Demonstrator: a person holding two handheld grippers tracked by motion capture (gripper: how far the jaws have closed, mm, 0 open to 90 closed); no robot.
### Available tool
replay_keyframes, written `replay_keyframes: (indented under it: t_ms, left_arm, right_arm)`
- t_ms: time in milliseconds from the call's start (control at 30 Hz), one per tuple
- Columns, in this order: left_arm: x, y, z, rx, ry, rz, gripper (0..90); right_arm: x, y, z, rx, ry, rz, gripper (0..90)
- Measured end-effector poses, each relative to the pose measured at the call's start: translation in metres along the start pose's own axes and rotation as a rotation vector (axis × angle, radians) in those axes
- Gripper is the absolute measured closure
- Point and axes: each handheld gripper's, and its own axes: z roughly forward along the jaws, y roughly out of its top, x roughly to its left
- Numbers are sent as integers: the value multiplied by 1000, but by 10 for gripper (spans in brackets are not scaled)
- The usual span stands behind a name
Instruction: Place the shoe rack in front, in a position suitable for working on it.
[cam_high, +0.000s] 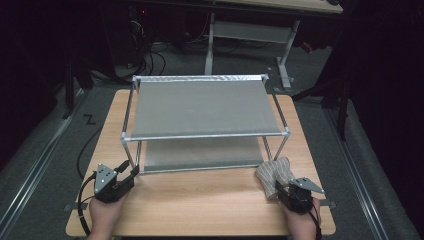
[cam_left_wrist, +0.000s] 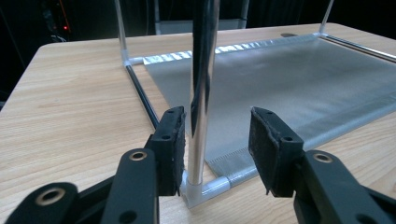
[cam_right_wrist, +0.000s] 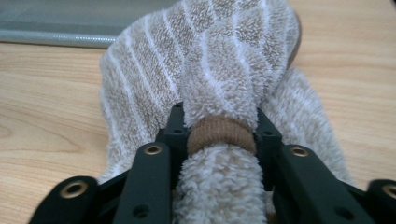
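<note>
A metal rack (cam_high: 200, 107) with two grey shelves stands in the middle of the wooden table (cam_high: 200, 200). My left gripper (cam_high: 129, 169) sits at the rack's front left corner. In the left gripper view its jaws (cam_left_wrist: 217, 140) stand open around the shiny corner post (cam_left_wrist: 201, 93); the post is close to the left pad and apart from the right one. A fluffy beige sock (cam_high: 274, 172) with white stripes lies near the rack's front right corner. My right gripper (cam_high: 281, 187) is shut on the sock (cam_right_wrist: 219, 60), its pads pressing at a brown band (cam_right_wrist: 222, 135).
The lower shelf (cam_left_wrist: 299, 79) lies just above the tabletop behind the post. Bare wood runs along the table's front edge between my hands. Beyond the table are a grey floor with cables (cam_high: 150, 60) and another table's legs (cam_high: 287, 60).
</note>
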Motion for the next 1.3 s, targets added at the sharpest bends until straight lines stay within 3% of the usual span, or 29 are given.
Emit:
replay_keyframes:
  t_ms: [100,233,600,800,1067,1300]
  left_arm:
    - [1,0,-1,-3,9,-3,584]
    - [1,1,-2,-7,14,1,600]
    - [1,2,-5,-24,39,9,679]
    - [-2,4,-5,-28,40,-7,719]
    - [-5,10,-4,-12,84,-5,793]
    - [-4,14,5,10,100,5,802]
  right_arm:
    - [0,2,-8,-28,-21,-18,690]
    - [-5,4,-22,-88,-70,-7,690]
    - [-27,7,-35,-182,-175,60,688]
    - [-30,18,-30,-201,-190,63,687]
    - [-32,39,-14,-203,-187,67,687]
    - [-29,58,11,-187,-135,23,687]
